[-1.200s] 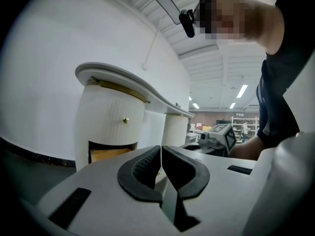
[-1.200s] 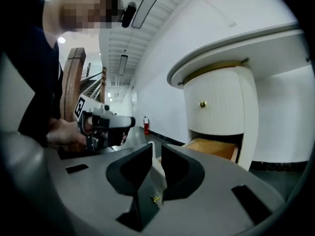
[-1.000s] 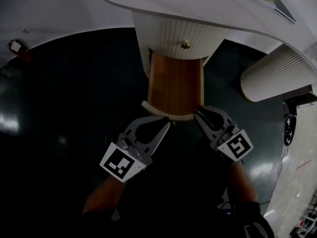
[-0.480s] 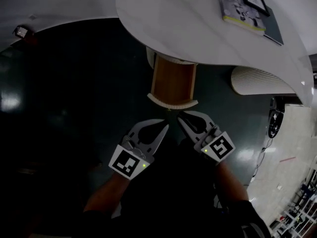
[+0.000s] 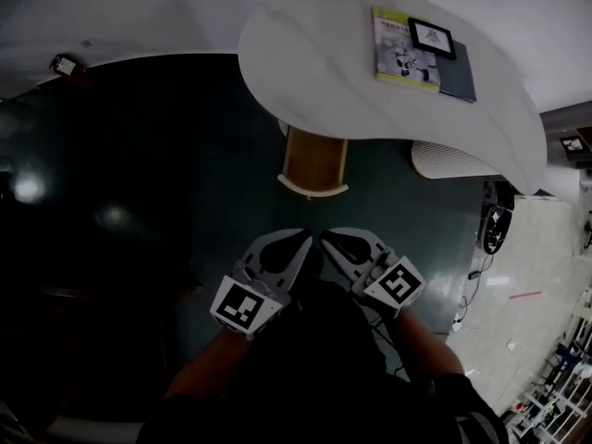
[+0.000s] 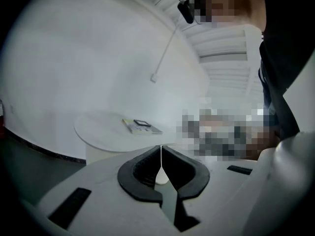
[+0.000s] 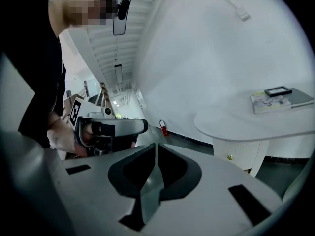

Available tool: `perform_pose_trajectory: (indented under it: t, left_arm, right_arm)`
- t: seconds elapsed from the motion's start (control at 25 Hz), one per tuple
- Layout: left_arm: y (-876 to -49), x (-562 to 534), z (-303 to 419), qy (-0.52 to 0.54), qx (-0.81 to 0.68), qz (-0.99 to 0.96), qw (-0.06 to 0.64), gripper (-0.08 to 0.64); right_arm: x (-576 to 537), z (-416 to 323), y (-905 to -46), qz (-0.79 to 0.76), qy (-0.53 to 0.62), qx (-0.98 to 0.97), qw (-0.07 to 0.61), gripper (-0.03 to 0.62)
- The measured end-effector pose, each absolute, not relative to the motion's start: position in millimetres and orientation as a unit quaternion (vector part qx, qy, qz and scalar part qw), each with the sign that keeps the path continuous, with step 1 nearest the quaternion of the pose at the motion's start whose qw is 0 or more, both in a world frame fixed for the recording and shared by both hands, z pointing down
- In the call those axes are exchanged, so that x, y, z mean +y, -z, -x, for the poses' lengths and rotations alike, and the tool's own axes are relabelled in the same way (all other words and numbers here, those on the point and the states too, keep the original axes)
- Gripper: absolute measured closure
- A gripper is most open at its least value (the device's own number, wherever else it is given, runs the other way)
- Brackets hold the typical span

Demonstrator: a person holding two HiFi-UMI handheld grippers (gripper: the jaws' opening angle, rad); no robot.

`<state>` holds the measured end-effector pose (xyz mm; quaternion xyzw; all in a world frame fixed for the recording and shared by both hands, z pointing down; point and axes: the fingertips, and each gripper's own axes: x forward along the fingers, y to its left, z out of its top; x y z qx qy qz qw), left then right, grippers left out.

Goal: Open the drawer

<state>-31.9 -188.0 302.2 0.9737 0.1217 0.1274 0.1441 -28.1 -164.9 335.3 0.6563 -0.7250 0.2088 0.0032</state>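
Observation:
The drawer [image 5: 314, 161] stands pulled out from the white ribbed pedestal under the oval table [image 5: 314, 91], its wooden inside showing behind a curved white front [image 5: 314, 191]. Both grippers hang above the dark floor, short of that front and touching nothing. My left gripper [image 5: 307, 240] is shut, its tips meeting on nothing [image 6: 161, 147]. My right gripper [image 5: 326, 238] has just been closing and its tips now meet with nothing between them [image 7: 156, 144]. The right gripper view shows the pedestal's brass knob [image 7: 229, 157] far off and the left gripper [image 7: 110, 129] in a hand.
A book and a framed picture [image 5: 413, 48] lie on the tabletop. A second ribbed pedestal [image 5: 451, 160] stands right of the drawer. Cables [image 5: 490, 226] trail on the floor at the right. A red fire extinguisher [image 7: 162, 127] stands by the wall.
Both grippers have lifted off the drawer front and risen with the head camera. The drawer and table now look smaller and farther below. The drawer stays open.

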Motion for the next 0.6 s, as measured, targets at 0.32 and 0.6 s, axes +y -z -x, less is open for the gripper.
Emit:
perform_pose_trajectory:
  t: [0.32,0.6]
  left_arm:
    - [-244.6,-214.7,59.3,-0.135,0.107,-0.978,0.116,0.541]
    - [-215.6,-217.0,80.8,-0.124,0.117,-0.977,0.13,0.541]
  right_arm:
    - [-172.4,42.3,-258.9,-0.677,-0.21,-0.705,-0.024,0.569]
    - [-179.1,71.8,-215.6,-0.689,-0.188,-0.699,-0.018,0.572]
